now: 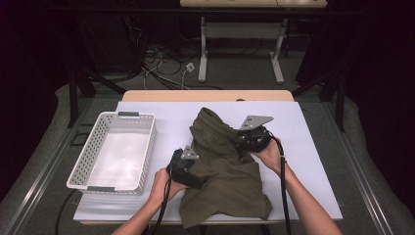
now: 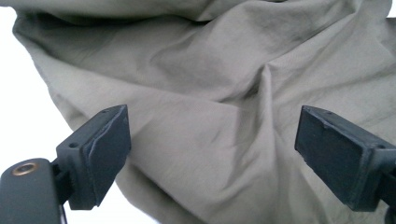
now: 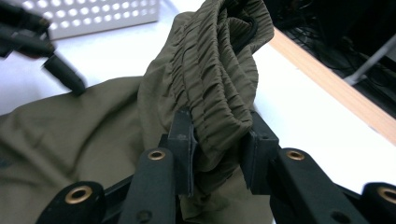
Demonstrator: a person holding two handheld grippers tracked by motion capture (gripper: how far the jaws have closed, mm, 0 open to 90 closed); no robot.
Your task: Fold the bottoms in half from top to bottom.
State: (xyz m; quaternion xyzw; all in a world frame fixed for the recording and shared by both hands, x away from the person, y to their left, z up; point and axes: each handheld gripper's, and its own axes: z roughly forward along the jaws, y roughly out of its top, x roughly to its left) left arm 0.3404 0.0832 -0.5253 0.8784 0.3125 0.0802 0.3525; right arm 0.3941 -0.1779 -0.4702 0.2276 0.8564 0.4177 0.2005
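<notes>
White sheeting covers the table (image 1: pixel 303 147), where an olive garment (image 1: pixel 225 181) lies crumpled beside a white basket (image 1: pixel 93 142). Its gathered waistband is pinched by the right gripper (image 3: pixel 217 154); the left gripper (image 2: pixel 212 154) gapes wide over loose cloth, holding nothing.

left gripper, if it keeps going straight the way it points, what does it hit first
Most likely the olive garment: the left gripper has its jaws wide open with nothing between them, and creased cloth lies right ahead. How near it is, I can't tell.
</notes>
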